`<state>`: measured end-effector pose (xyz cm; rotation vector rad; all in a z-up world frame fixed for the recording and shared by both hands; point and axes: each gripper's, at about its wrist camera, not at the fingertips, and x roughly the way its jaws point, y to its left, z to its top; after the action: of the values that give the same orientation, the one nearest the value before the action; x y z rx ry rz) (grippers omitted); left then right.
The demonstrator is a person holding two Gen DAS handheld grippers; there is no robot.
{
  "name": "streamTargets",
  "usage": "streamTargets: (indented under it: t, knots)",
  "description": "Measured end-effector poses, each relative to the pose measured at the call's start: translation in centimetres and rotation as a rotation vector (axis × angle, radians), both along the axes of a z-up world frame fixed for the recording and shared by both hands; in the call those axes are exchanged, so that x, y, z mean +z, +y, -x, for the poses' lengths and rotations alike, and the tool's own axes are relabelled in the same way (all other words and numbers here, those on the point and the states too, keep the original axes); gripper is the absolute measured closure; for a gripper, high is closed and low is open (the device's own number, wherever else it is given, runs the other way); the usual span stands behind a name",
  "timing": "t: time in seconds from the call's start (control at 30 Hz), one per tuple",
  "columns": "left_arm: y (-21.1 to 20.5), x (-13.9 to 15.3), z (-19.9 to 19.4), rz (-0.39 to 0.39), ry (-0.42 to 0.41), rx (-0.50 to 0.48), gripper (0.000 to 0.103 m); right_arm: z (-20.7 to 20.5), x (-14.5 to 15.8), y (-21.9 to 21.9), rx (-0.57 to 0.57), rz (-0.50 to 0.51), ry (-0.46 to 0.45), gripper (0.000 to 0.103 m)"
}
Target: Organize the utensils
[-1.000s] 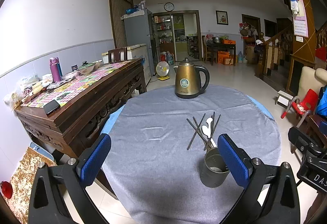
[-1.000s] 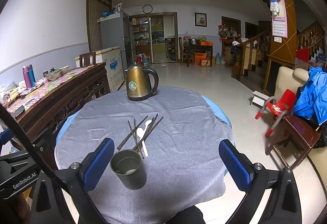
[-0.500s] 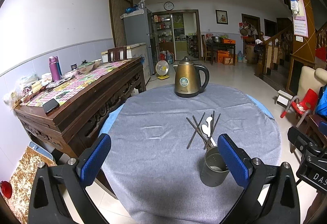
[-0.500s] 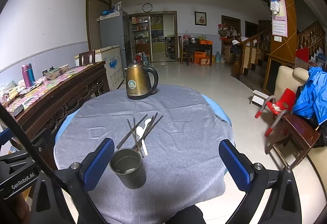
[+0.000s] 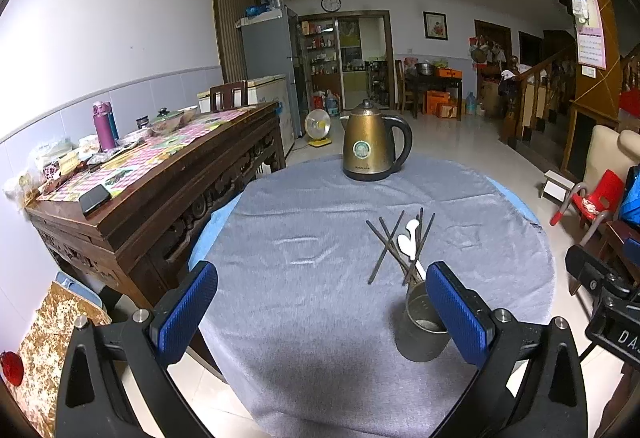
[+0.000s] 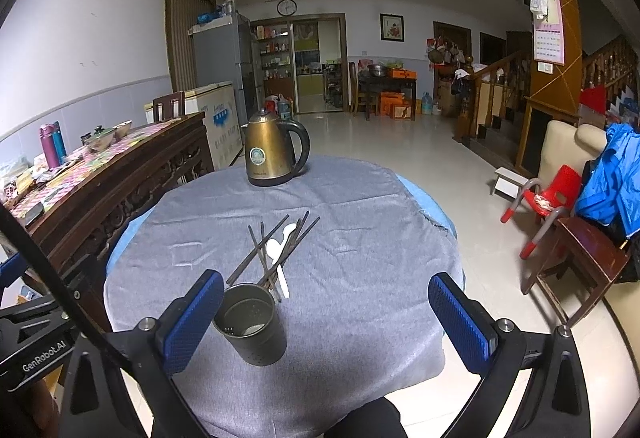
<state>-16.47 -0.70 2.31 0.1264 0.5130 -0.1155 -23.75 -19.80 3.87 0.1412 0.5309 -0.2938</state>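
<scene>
Several dark chopsticks (image 5: pixel 386 246) (image 6: pixel 258 256) lie crossed in a loose pile on the grey tablecloth, with a white spoon (image 5: pixel 408 244) (image 6: pixel 276 252) among them. An empty grey metal utensil cup (image 5: pixel 420 326) (image 6: pixel 252 324) stands upright just in front of the pile. My left gripper (image 5: pixel 320 312) hangs open over the near part of the table, its right finger in front of the cup. My right gripper (image 6: pixel 326 322) is open too, the cup just inside its left finger. Nothing sits between either pair of fingers.
A bronze electric kettle (image 5: pixel 374 146) (image 6: pixel 274 152) stands at the round table's far side. A dark carved wooden sideboard (image 5: pixel 160 190) with bottles and bowls runs along the left. Red child chair (image 6: pixel 548 198) and a wooden stool (image 6: pixel 584 254) stand to the right.
Both views have crept slightly forward toward the table. The chopsticks, spoon and cup lie as before, and both grippers stay open.
</scene>
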Motion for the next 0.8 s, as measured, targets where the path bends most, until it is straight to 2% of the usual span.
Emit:
streamTargets:
  t: [0.2,0.4,0.53,0.63,0.73,0.8]
  knots:
    - [0.8,-1.8,-2.8,0.005,0.067,0.007,0.000,-1.8,-0.7,-0.3,0.001,-0.032,0.048,0.000]
    - [2.7,-4.8,-8.1,0.021,0.181,0.045,0.000,-5.7,-1.8,-2.3,0.045,-0.130,0.071,0.000]
    - [3.9,-7.3,-12.3,0.069,0.285,0.051,0.000,-10.0,-3.8,-5.0,0.113,-0.265,0.091,0.000]
    - [3.6,-8.8,-14.9,0.068,0.325,0.026,0.000,-13.4,-5.5,-6.8,0.174,-0.378,0.109,0.000]
    - [2.4,-10.2,-17.5,0.045,0.322,-0.030,0.004,-17.9,-8.2,-8.8,0.202,-0.452,0.168,0.008]
    - [1.5,-10.7,-19.1,0.035,0.337,-0.063,0.012,-20.4,-10.4,-10.2,0.200,-0.485,0.229,0.016]
